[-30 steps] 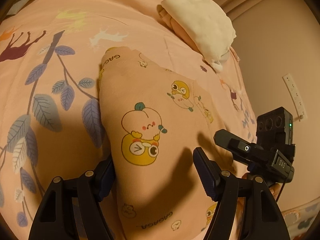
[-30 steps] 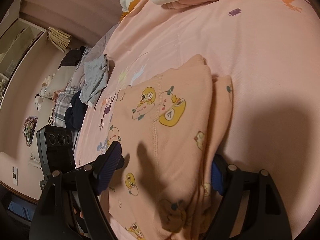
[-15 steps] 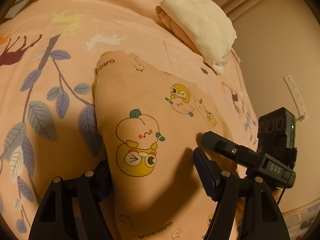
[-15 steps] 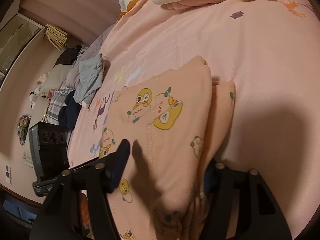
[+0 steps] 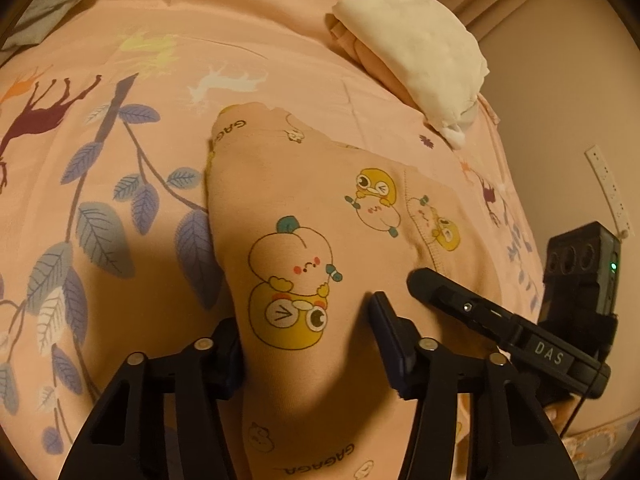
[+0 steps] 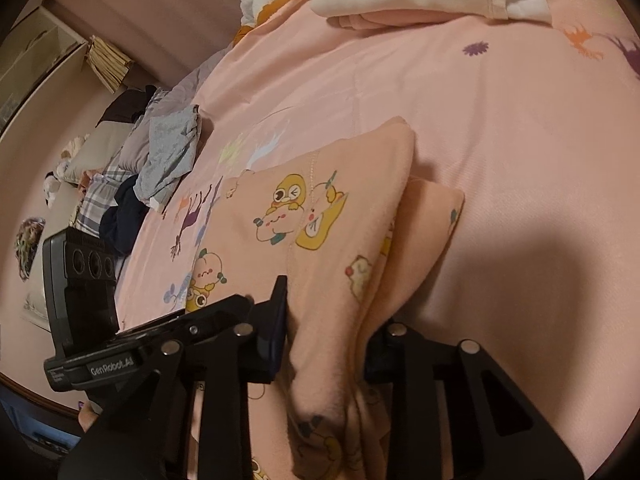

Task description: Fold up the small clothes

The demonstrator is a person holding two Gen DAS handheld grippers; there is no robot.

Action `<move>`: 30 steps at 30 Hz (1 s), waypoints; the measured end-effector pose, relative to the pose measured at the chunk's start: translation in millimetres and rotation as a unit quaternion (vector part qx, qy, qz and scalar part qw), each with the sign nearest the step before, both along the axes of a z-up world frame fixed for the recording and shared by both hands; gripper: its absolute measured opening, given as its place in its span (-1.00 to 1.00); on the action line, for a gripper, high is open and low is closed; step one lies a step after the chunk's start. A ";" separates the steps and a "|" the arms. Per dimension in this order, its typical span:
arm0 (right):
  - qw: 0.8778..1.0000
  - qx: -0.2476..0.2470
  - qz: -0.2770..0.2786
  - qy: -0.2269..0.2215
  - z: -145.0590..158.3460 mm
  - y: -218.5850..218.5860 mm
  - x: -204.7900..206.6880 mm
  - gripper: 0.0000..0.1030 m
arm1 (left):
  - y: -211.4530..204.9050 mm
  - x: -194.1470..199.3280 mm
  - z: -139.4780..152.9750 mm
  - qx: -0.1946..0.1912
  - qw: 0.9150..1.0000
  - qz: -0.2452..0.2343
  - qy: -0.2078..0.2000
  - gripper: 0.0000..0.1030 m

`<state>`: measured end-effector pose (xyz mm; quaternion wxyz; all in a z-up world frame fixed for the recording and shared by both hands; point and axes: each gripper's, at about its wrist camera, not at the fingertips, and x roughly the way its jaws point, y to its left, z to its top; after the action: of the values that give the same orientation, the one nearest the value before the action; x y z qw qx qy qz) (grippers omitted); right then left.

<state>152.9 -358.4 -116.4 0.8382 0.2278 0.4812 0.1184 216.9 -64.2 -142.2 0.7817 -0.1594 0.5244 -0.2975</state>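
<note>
Peach garment [image 5: 320, 200] shows yellow cartoon ducks; pink bed sheet [image 5: 120, 80] carries blue-grey leaves and maroon deer; cream folded cloth [image 5: 416, 52].

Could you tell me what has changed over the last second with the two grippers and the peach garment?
The right gripper has narrowed its jaws around the bunched edge of the peach cartoon-print garment and shifted toward the left gripper. The left gripper's jaws stay open astride the garment. The cream folded cloth and pink printed bedsheet are unchanged.
</note>
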 end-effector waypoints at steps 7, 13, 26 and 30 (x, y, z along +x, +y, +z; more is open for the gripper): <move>0.999 -0.039 0.006 -0.027 10.1 12.0 -3.8 -0.53 | 3.0 -4.2 2.5 0.007 1.000 0.007 -0.003 -0.33; 0.997 -0.050 0.019 -0.052 23.8 21.4 -9.5 -0.54 | 3.7 -7.4 6.5 0.008 1.000 0.011 -0.010 -0.47; 0.995 -0.045 0.030 -0.079 47.1 35.6 -29.7 -0.55 | 12.8 -22.3 23.4 0.006 0.999 0.005 -0.041 -0.50; 0.995 -0.043 0.034 -0.083 53.0 40.2 -38.9 -0.55 | 17.3 -26.9 26.9 0.005 0.999 0.005 -0.045 -0.50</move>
<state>114.0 -318.2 -63.5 0.8797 0.1645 0.4222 0.1443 190.0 -47.0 -115.3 0.8067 -0.1443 0.4895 -0.2980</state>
